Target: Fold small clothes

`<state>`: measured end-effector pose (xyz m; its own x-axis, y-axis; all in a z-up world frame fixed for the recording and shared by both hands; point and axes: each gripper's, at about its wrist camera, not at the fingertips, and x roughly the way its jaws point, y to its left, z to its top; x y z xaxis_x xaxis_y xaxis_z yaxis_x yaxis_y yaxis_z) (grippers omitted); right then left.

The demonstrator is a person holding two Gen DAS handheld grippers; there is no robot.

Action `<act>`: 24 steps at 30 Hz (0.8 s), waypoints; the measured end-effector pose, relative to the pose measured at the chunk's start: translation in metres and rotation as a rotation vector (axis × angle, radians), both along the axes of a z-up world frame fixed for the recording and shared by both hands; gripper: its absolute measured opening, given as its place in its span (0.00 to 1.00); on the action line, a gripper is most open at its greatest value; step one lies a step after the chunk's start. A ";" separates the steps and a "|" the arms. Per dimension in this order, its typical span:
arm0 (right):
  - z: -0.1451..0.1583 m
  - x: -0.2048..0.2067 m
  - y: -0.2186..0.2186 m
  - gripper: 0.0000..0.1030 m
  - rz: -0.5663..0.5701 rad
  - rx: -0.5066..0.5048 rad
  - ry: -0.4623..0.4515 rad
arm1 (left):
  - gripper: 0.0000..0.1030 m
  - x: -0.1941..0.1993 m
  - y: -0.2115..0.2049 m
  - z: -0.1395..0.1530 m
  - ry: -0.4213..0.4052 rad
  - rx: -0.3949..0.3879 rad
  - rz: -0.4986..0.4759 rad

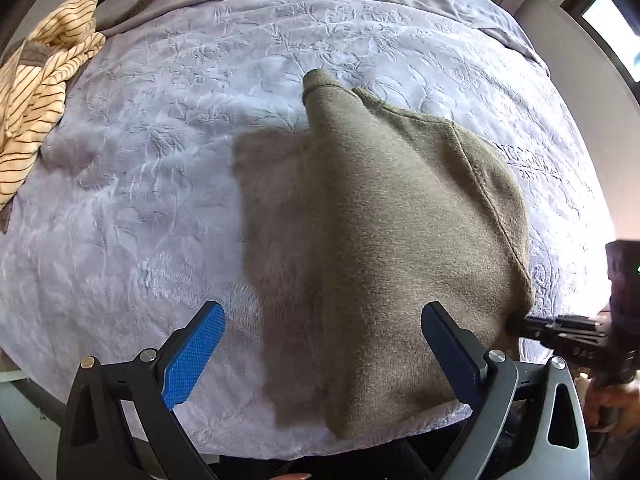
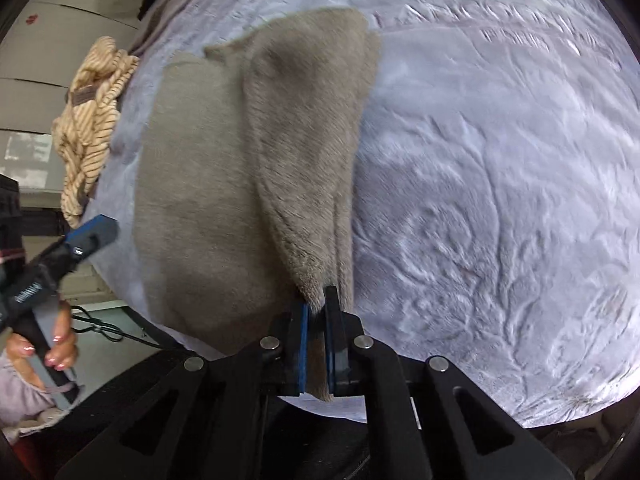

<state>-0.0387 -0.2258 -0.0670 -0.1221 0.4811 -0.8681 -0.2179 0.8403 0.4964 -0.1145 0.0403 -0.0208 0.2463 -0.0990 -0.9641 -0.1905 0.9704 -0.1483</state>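
Note:
An olive-brown fleece garment (image 1: 384, 216) lies on the lavender bedspread (image 1: 160, 160), one part lifted and casting a shadow to its left. My left gripper (image 1: 324, 320) is open and empty, its blue pads (image 1: 196, 352) spread over the garment's near edge. My right gripper (image 2: 316, 304) is shut on the garment's right edge (image 2: 308, 184) and holds that flap raised; it shows at the right in the left wrist view (image 1: 516, 322). The left gripper shows at the left in the right wrist view (image 2: 94, 232).
A crumpled tan striped garment (image 1: 40, 92) lies at the bed's far left, also seen in the right wrist view (image 2: 92, 124). The bed's near edge runs just below the grippers. A cable (image 2: 108, 328) lies on the floor at left.

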 end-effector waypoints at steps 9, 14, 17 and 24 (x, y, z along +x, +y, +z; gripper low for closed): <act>0.007 -0.016 -0.025 0.11 -0.055 -0.019 0.023 | 0.96 -0.004 -0.003 0.007 -0.019 0.003 -0.016; 0.022 -0.019 -0.015 0.11 -0.027 -0.067 -0.019 | 0.96 -0.004 -0.007 0.014 -0.033 0.012 -0.028; 0.030 -0.019 -0.014 0.13 -0.042 -0.084 -0.035 | 0.96 -0.003 -0.009 0.018 -0.032 0.021 -0.047; 0.057 -0.014 -0.012 0.16 -0.116 -0.080 -0.080 | 0.96 -0.004 -0.011 0.022 -0.008 0.012 -0.086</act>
<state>-0.0523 -0.2382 -0.0102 0.0010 0.4165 -0.9091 -0.1532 0.8985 0.4115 -0.1187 0.0295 0.0011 0.2455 -0.1085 -0.9633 -0.1048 0.9849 -0.1376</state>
